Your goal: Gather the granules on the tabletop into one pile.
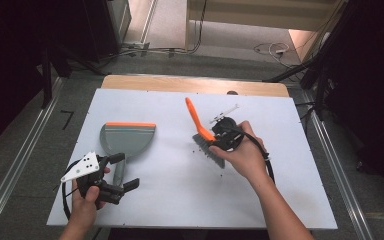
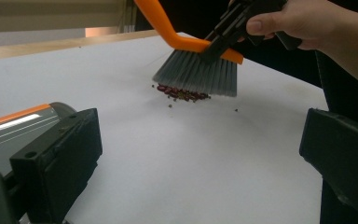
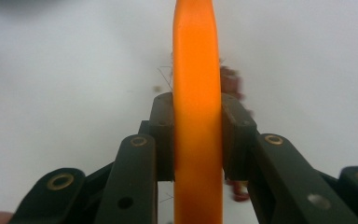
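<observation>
Brush (image 1: 204, 135) with orange handle pinched between the pads of the right gripper (image 1: 219, 136), grey bristles on the white table (image 1: 180, 200) over a heap of reddish beans (image 2: 182, 93), left gripper (image 1: 125, 186) with fingers spread, grey dustpan (image 1: 126, 140) just beside its left finger (image 2: 56, 163).

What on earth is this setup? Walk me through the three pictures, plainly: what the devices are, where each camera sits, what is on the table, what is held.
No robot here: a person holds hand-operated tongs in each hand. The high view looks down on the white table from above. The other two cameras ride on the tongs and look along their black jaws.

The right tongs are shut on the orange brush, its grey bristles down on the table at a small pile of dark red bits, seen in the left gripper view. The right gripper view shows the jaws clamping the orange handle.

The left tongs stand open beside the handle of the grey dustpan, which lies flat with its orange edge away from the person.
</observation>
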`<state>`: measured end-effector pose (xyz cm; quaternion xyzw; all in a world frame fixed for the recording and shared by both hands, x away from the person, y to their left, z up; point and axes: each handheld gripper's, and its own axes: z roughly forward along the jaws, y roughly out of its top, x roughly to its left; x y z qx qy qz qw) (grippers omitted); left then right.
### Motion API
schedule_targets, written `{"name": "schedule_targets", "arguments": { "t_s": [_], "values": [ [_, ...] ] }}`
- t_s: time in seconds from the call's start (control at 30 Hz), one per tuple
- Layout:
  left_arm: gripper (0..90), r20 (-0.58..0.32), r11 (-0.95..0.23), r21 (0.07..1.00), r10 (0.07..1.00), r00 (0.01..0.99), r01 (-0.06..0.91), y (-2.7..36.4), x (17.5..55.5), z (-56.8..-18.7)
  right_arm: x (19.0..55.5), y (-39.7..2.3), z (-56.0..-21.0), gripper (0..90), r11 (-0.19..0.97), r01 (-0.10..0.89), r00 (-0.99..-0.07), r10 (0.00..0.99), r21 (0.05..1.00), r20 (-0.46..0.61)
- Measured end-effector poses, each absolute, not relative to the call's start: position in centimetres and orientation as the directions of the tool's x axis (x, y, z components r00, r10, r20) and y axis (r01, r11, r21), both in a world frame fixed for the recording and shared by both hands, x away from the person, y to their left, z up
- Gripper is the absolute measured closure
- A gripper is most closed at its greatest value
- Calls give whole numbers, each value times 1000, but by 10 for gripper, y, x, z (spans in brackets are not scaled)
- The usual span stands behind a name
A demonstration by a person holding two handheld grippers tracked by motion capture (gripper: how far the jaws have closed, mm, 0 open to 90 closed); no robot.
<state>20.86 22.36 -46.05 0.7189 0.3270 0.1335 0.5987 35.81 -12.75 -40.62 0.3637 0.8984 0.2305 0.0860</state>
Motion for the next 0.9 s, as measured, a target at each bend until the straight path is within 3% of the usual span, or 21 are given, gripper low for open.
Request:
{"name": "schedule_targets", "arguments": {
  "t_s": [0.2,0.53,0.7,0.9],
  "values": [
    [1,-199,-68,949,629,752,307,224,208,-460,357,-104,-422,686,652,620,-748,659,437,79],
    [1,-199,-69,948,632,749,311,225,209,-461,374,-135,-423,686,593,678,-682,728,435,71],
    [1,-200,-68,948,631,750,310,224,208,-461,367,-149,-411,686,612,635,-725,682,470,91],
    [1,-199,-74,947,631,750,313,223,209,-461,347,-157,-418,686,697,559,-810,574,448,118]
  ]
}}
